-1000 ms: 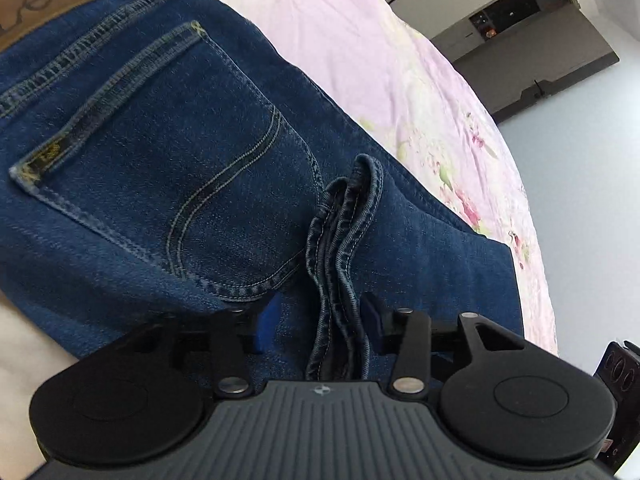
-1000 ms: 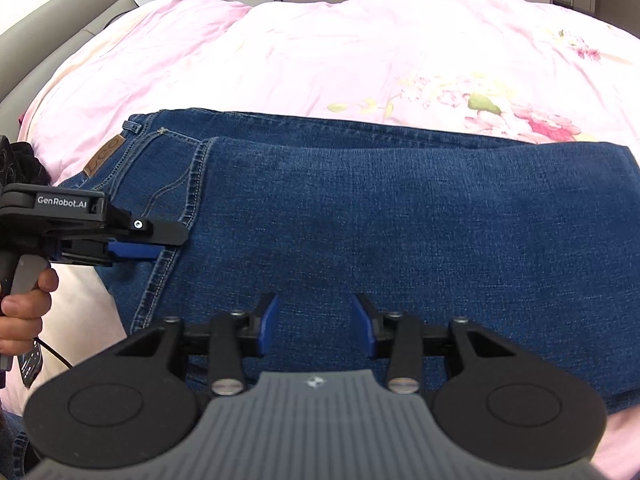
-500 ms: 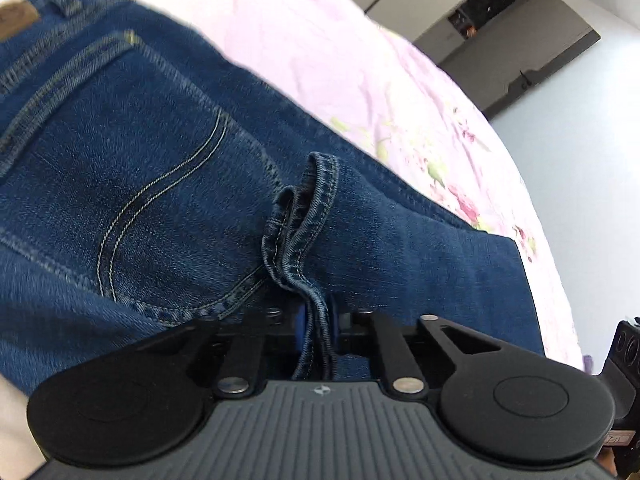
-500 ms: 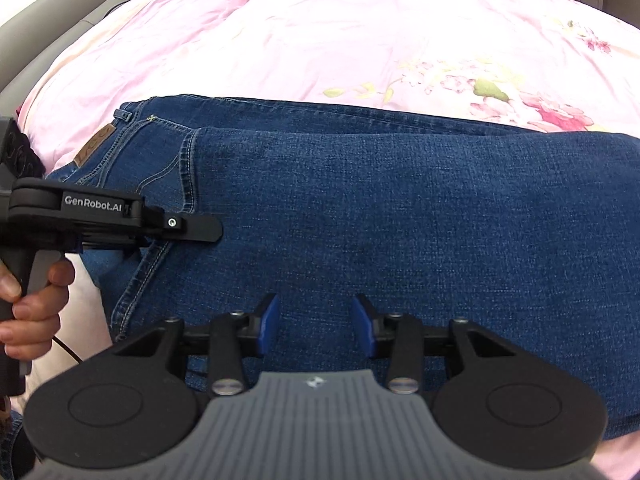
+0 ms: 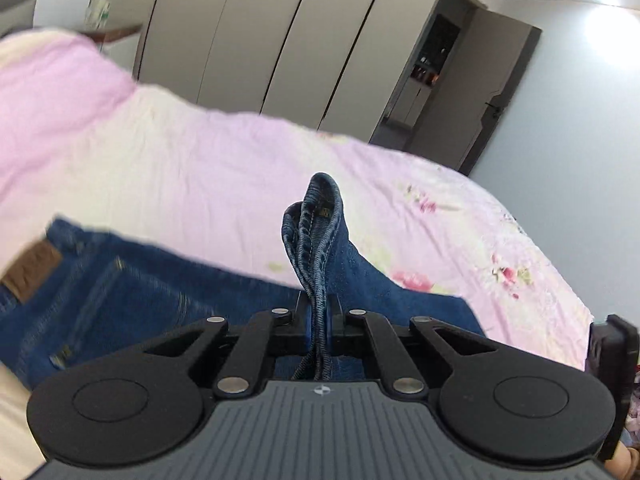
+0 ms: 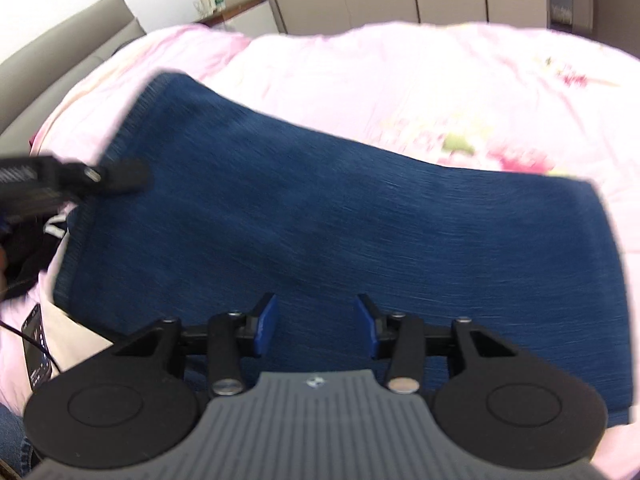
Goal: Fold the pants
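Dark blue jeans (image 6: 340,216) lie folded on a pink floral bedspread (image 6: 400,72). My left gripper (image 5: 318,316) is shut on the stacked leg hems (image 5: 316,224) and holds them lifted above the bed; the hems stick up past the jaws. The waist with a brown leather patch (image 5: 30,270) and back pocket lies at lower left in the left wrist view. In the right wrist view the left gripper (image 6: 116,176) holds the raised hem edge at the left. My right gripper (image 6: 316,326) is open and empty, just over the near part of the jeans.
A grey headboard (image 6: 60,64) stands at the left of the bed. Wardrobe doors (image 5: 260,36) and an open doorway (image 5: 452,80) are beyond the bed. A phone with a cable (image 6: 36,348) lies at the near left.
My left gripper closed on the leg hems and lifted them up off the bed, raising the top layer. The right gripper stayed open over the jeans.
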The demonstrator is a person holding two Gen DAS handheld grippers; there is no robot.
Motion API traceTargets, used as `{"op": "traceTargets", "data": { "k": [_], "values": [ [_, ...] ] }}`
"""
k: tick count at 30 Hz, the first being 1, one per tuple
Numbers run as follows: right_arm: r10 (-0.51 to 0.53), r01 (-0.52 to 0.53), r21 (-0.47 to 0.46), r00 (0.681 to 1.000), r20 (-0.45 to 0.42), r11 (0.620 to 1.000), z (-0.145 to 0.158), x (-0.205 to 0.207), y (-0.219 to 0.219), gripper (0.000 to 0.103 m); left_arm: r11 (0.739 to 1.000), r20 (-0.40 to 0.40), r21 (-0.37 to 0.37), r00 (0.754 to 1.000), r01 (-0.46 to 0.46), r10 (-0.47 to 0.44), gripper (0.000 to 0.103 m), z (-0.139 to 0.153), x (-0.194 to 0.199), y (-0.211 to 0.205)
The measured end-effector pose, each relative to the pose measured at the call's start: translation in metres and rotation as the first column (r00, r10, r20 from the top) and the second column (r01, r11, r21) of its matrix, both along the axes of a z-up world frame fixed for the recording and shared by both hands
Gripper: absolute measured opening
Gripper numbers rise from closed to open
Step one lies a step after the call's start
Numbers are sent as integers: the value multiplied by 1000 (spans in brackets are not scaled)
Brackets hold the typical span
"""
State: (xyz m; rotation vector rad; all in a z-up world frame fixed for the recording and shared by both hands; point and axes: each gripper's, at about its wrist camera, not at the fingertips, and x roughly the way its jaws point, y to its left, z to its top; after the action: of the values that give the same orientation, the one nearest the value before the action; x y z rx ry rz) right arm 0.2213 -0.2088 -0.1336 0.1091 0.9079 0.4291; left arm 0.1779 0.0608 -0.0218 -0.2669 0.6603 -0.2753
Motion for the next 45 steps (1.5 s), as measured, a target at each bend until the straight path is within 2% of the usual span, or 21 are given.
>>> {"op": "traceTargets", "data": {
  "k": [6, 9, 11, 15, 18, 21, 26, 30, 35, 41, 45],
  "values": [
    [-17, 17, 12, 998, 61, 1000, 23, 0, -13, 43, 996, 38, 87, 999, 14, -17, 6, 56, 7, 24],
    [-24, 24, 7, 997, 71, 1000, 27, 3, -16, 43, 992, 3, 130, 1000, 0, -1, 6, 71, 20, 52],
    [-28, 27, 9, 997, 69, 1000, 27, 5, -18, 43, 982, -25, 188, 1000, -8, 13, 6, 74, 30, 68],
    [-24, 24, 2, 998, 63, 1000, 25, 12, -18, 43, 967, -121, 256, 992, -16, 48, 6, 61, 61, 100],
    [-22, 22, -7, 999, 42, 1000, 16, 20, -17, 43, 957, -195, 288, 977, -30, 89, 6, 34, 81, 119],
    [-24, 25, -22, 999, 24, 999, 7, 32, -13, 43, 942, -233, 330, 962, -59, 142, 6, 1, 93, 137],
    [-27, 27, -44, 999, -20, 999, -12, 45, -14, 43, 945, -299, 287, 922, -158, 245, 6, -41, 97, 188],
    [-24, 21, -62, 998, -50, 998, -29, 49, -13, 42, 957, -334, 216, 907, -192, 257, 6, -69, 94, 212],
    [-18, 13, -81, 997, -68, 997, -42, 55, -9, 42, 961, -372, 151, 888, -230, 271, 6, -86, 98, 225],
    [-22, 14, -79, 995, -100, 997, -52, 61, -13, 38, 962, -339, 168, 904, -215, 261, 6, -80, 96, 223],
    [-3, 0, -36, 997, -81, 999, -35, 64, -22, 38, 964, -327, 181, 912, -196, 247, 6, -72, 92, 221]
  ]
}}
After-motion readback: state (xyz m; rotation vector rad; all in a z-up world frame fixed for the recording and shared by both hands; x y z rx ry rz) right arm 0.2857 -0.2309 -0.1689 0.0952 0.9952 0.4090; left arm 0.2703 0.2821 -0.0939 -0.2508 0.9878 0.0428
